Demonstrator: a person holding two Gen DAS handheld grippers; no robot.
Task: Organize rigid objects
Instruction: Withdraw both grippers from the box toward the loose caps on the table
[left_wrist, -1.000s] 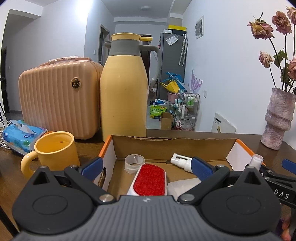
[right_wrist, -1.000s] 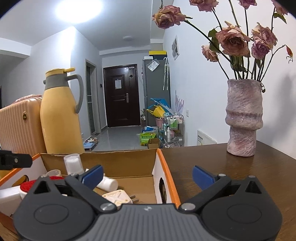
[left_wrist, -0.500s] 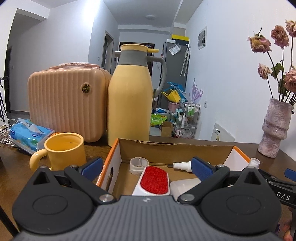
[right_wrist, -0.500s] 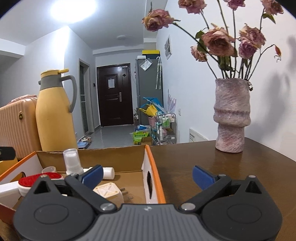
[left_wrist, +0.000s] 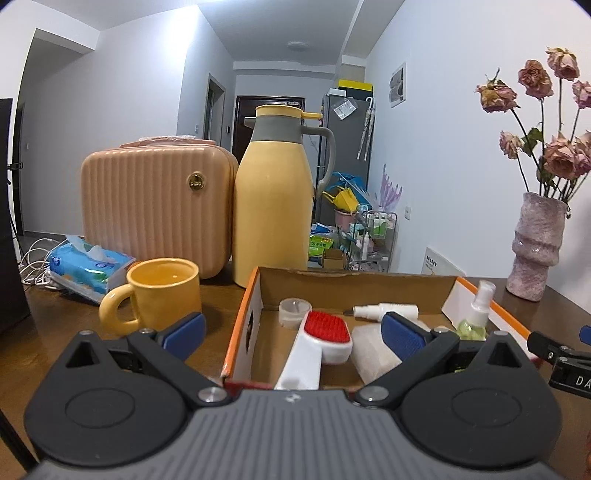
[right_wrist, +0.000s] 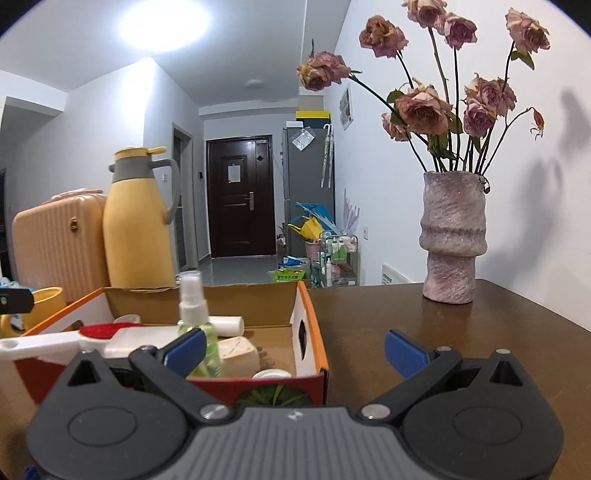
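Observation:
An open cardboard box (left_wrist: 255, 284) with orange edges sits on the brown table; it also shows in the right wrist view (right_wrist: 314, 325). Inside lie a red-and-white brush (left_wrist: 325, 332), a tape roll (left_wrist: 294, 310), a white spray bottle (left_wrist: 384, 309) on its side, an upright green spray bottle (left_wrist: 474, 317) and a white plug (right_wrist: 236, 354). My left gripper (left_wrist: 291, 328) is open and empty, just in front of the box. My right gripper (right_wrist: 295, 343) is open and empty at the box's right front corner.
A yellow mug (left_wrist: 162, 291), a tissue pack (left_wrist: 88, 267), a peach case (left_wrist: 155, 206) and a yellow thermos jug (left_wrist: 273, 206) stand left of and behind the box. A pink vase of dried roses (right_wrist: 450, 240) stands at the far right on the table (right_wrist: 461, 332).
Both grippers have pulled back from the box and risen a little. The box contents stay put.

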